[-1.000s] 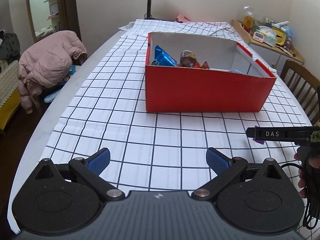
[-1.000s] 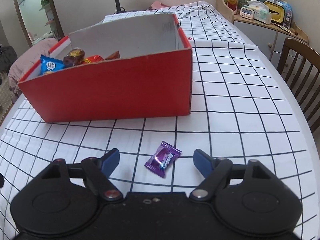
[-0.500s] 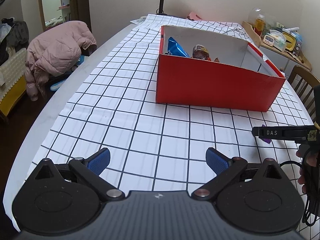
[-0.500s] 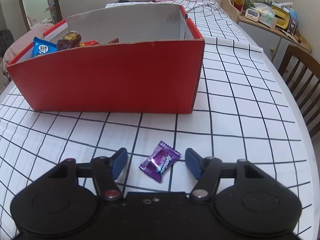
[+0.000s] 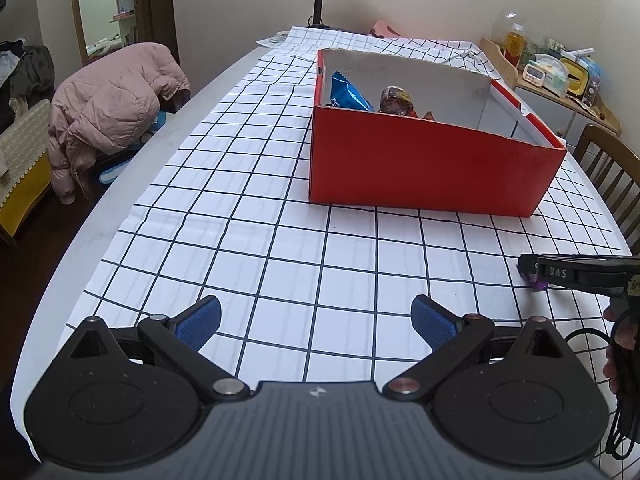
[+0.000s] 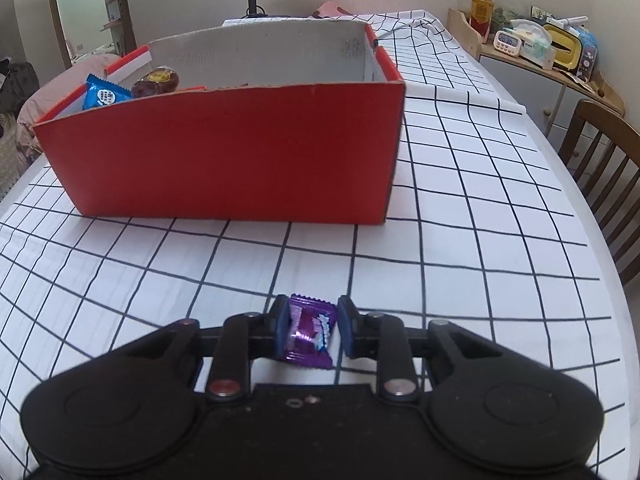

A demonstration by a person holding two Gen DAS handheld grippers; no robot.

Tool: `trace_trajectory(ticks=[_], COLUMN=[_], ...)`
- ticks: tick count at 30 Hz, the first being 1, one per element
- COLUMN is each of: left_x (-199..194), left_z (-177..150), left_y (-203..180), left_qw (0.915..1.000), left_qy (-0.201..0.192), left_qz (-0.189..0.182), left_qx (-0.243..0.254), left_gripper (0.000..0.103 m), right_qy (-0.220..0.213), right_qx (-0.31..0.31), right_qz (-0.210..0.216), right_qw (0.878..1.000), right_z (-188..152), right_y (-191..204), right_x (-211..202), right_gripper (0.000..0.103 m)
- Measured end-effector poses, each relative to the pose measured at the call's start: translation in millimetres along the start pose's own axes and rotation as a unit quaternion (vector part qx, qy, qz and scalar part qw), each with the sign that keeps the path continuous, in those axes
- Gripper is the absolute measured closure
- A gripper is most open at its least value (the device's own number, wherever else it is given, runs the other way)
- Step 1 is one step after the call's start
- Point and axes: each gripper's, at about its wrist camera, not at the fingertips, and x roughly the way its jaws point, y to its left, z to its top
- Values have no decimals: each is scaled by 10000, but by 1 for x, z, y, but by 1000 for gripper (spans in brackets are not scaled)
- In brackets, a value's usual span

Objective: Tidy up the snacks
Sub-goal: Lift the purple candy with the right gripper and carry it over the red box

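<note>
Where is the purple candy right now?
In the right wrist view the purple candy sits low at centre, pinched between the pads of the right tool on the checked tablecloth, in front of the red box, not in it.

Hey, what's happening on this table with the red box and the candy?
A person is tidying snacks with handheld tongs. The right tongs are shut on a purple candy that lies on the checked tablecloth, in front of the red box. The box already holds a blue packet and other snacks. The left tongs are open and empty.
</note>
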Motion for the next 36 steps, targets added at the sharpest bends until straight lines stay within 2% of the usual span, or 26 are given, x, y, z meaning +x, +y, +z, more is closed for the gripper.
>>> trace_trajectory(ticks=[3, 14, 19, 21, 24, 36], left_x=[-1, -1, -2, -3, -4, -5], left_z=[2, 8, 7, 6, 5, 4], left_y=[-2, -13, -15, -14, -11, -1], left_qw=[10000, 9997, 9997, 9997, 9998, 9999], left_qy=[-1, -60, -35, -26, -16, -2], left_qz=[-33, -162, -168, -155, -120, -93], left_qx=[49, 156, 178, 173, 124, -43], left_gripper=[1, 1, 1, 1, 1, 1], right_qy=[-54, -333, 149, 429, 543, 795], right_qx=[153, 387, 396, 323, 44, -488], right_qz=[69, 283, 525, 468, 262, 14], right_qw=[9998, 9983, 9977, 9975, 9982, 9956], right_z=[-2, 1, 5, 4, 3, 14], right_y=[-6, -25, -25, -20, -8, 14], right_x=[-8, -48, -39, -29, -17, 4], right_gripper=[82, 83, 82, 82, 82, 80])
